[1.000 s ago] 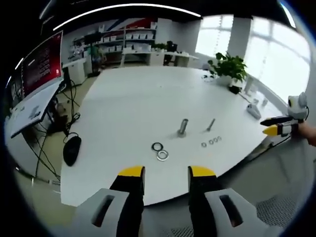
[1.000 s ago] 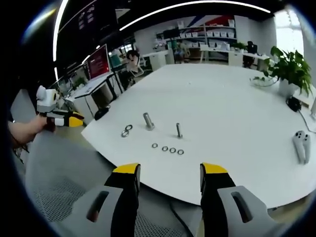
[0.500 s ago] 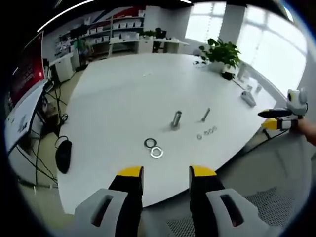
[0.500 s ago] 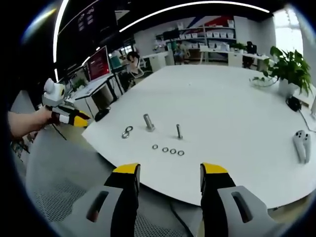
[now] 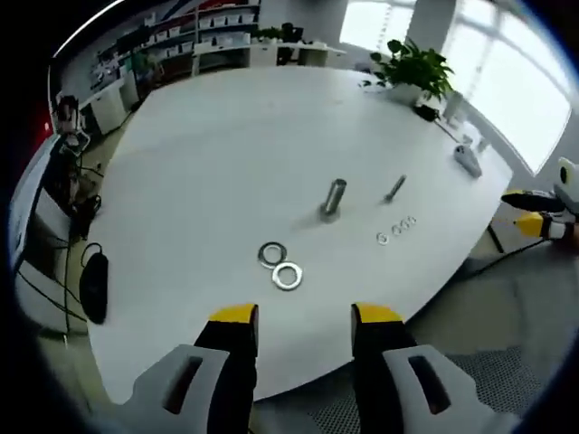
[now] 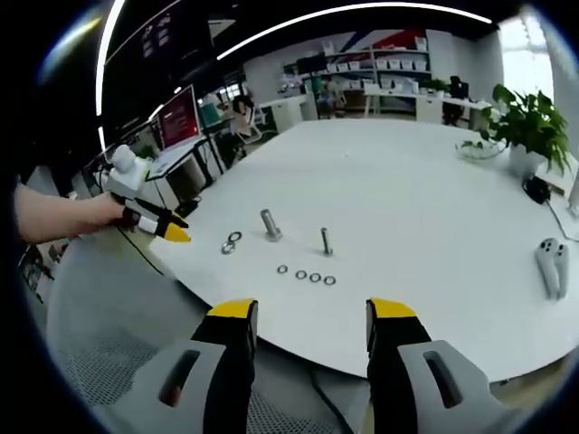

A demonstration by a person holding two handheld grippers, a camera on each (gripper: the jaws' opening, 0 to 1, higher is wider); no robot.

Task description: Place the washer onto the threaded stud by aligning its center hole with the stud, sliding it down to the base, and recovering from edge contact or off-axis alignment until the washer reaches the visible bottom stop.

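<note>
A thick threaded stud (image 5: 332, 199) stands upright on the white table (image 5: 208, 163), with a thinner stud (image 5: 394, 188) to its right. Two large washers (image 5: 280, 265) lie flat side by side in front of the thick stud. Several small washers (image 5: 396, 229) lie in a row near the thin stud. My left gripper (image 5: 295, 316) is open and empty, short of the large washers. In the right gripper view the thick stud (image 6: 270, 224), thin stud (image 6: 326, 240), large washers (image 6: 230, 242) and small washers (image 6: 306, 275) lie beyond my open, empty right gripper (image 6: 312, 312). The left gripper (image 6: 170, 228) hovers at the table's edge there.
A potted plant (image 5: 412, 68) stands at the table's far side, and a white controller (image 6: 549, 262) lies to the right. A black mouse (image 5: 90, 287) sits on a lower desk to the left. The right gripper (image 5: 534, 212) hangs off the table's right edge.
My left gripper has moved forward and nearer to the table edge, so the large washers look bigger and closer. The right gripper's view has hardly shifted.
</note>
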